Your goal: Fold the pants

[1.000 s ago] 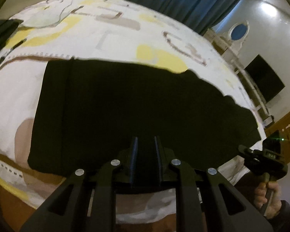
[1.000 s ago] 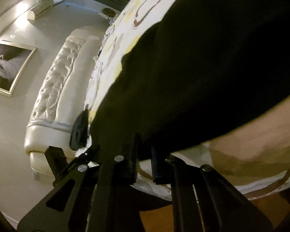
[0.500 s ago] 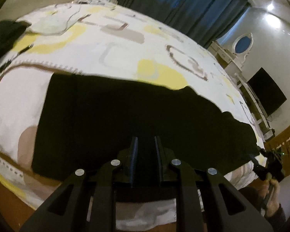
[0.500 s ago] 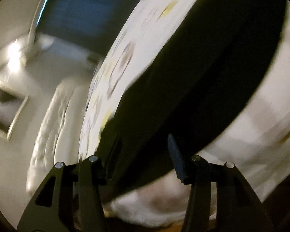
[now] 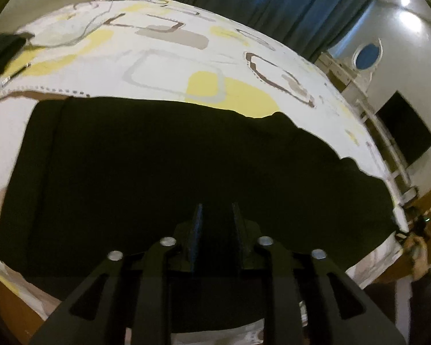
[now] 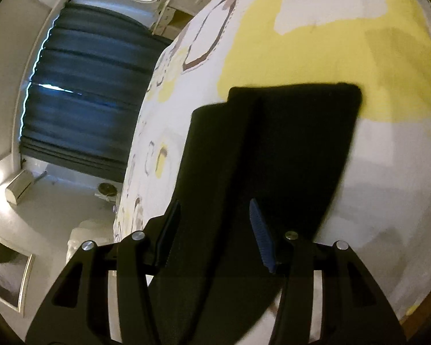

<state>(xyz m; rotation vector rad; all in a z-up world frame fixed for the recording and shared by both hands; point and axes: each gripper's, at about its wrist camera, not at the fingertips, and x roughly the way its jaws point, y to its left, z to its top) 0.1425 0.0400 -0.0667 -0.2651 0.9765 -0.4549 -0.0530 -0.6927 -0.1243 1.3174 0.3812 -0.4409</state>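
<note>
Black pants (image 5: 172, 166) lie flat lengthwise across the near edge of a bed with a white, yellow and brown patterned cover (image 5: 163, 57). My left gripper (image 5: 215, 215) hovers over the pants' near edge with a narrow gap between its fingers; I cannot tell whether cloth is pinched there. In the right wrist view the leg end of the pants (image 6: 273, 158) lies on the cover (image 6: 359, 43). My right gripper (image 6: 215, 224) is open above that end, fingers spread and empty. The right gripper in a hand also shows at the far right of the left wrist view (image 5: 416, 230).
Dark blue curtains (image 5: 273, 3) hang behind the bed. A white dresser with an oval mirror (image 5: 367, 57) and a black TV (image 5: 405, 135) stand at the right. A dark garment (image 5: 0, 51) lies at the bed's far left. A framed picture (image 6: 5, 276) hangs on the wall.
My right gripper has opened, let go of the pants and swung round to the leg end. The left gripper has stayed over the pants' near edge.
</note>
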